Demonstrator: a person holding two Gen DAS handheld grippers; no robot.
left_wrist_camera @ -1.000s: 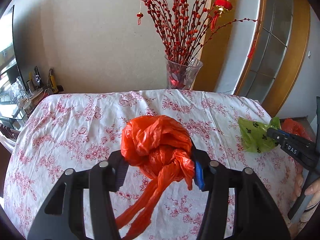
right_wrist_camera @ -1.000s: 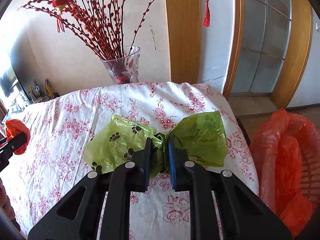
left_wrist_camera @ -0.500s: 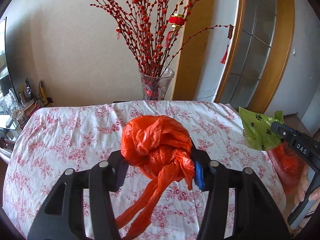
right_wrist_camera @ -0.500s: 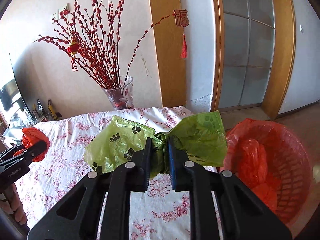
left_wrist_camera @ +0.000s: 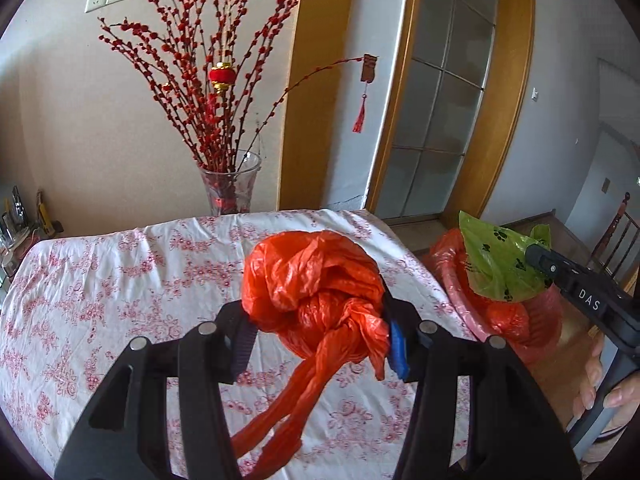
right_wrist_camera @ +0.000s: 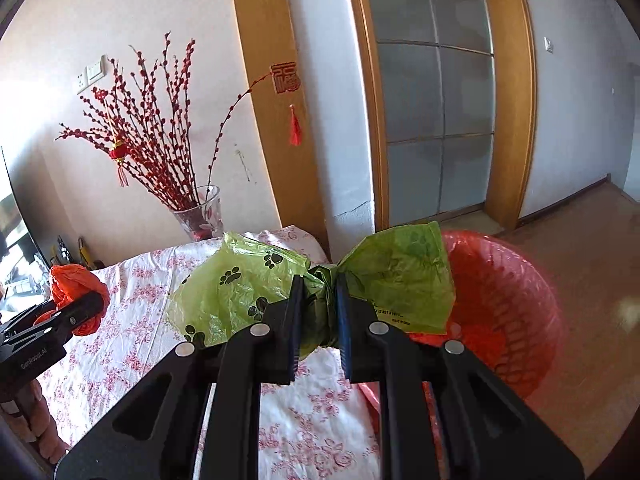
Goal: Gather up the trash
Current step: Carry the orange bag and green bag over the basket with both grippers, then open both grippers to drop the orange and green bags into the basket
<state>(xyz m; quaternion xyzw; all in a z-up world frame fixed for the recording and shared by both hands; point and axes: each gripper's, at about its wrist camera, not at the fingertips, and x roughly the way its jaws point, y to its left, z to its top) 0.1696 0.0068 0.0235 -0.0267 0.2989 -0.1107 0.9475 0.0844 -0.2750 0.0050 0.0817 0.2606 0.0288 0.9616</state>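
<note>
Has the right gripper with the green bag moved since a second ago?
Yes. In the left wrist view the green paw-print bag in the right gripper has left the floral tablecloth and now hangs over the red basket.

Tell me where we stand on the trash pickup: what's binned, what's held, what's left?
Done: some orange plastic already lies in the red basket beside the table, and no loose trash shows on the visible cloth. In hand: the left gripper clamps the knotted orange bag; the right gripper pinches the green paw-print bag near the basket rim. Left: drop both bags in.
</note>
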